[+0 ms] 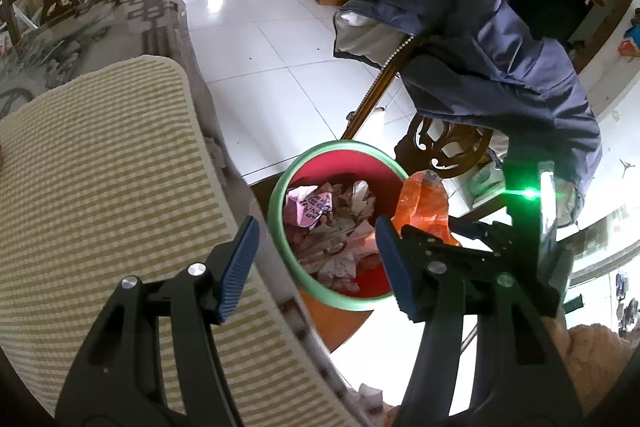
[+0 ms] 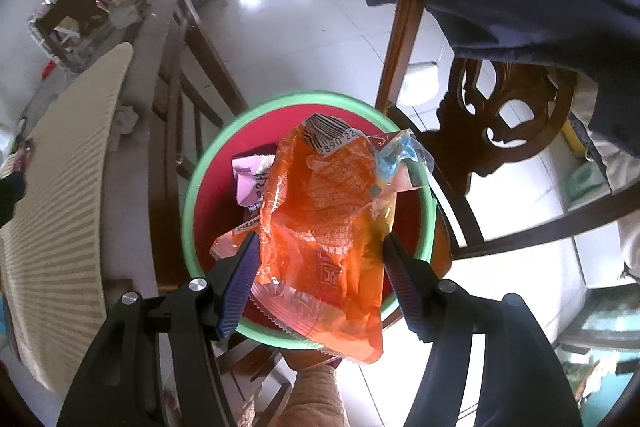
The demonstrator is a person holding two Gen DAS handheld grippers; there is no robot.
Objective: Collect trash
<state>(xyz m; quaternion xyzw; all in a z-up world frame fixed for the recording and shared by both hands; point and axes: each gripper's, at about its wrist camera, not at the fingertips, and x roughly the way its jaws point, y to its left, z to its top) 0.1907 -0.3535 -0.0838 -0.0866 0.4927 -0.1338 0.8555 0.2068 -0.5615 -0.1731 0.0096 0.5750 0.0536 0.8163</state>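
Orange wrapper (image 1: 424, 203) hangs at the green rim of your trash bin (image 1: 280, 187) in the left view; your left gripper (image 1: 316, 267) is spread and empty. In the right view, your right gripper (image 2: 320, 267) seems spread with the wrapper (image 2: 320, 227) between its fingers, over the bin (image 2: 192, 195); whether they pinch it, I cannot tell. Centre it before releasing.

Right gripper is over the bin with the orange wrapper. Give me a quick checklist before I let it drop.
1. Orange wrapper over the bin opening: ok, most of it lies above the red interior.
2. Lower end of wrapper inside the green rim: not ok, it overhangs the near rim.
3. Right gripper hold: cannot tell; fingers stand apart on either side of the wrapper.
4. Room in bin: ok, crumpled paper lies below the rim.
5. Left gripper out of the drop path: ok, open and empty, beside the bin.
6. Jacket on the chair clear of the bin: ok.
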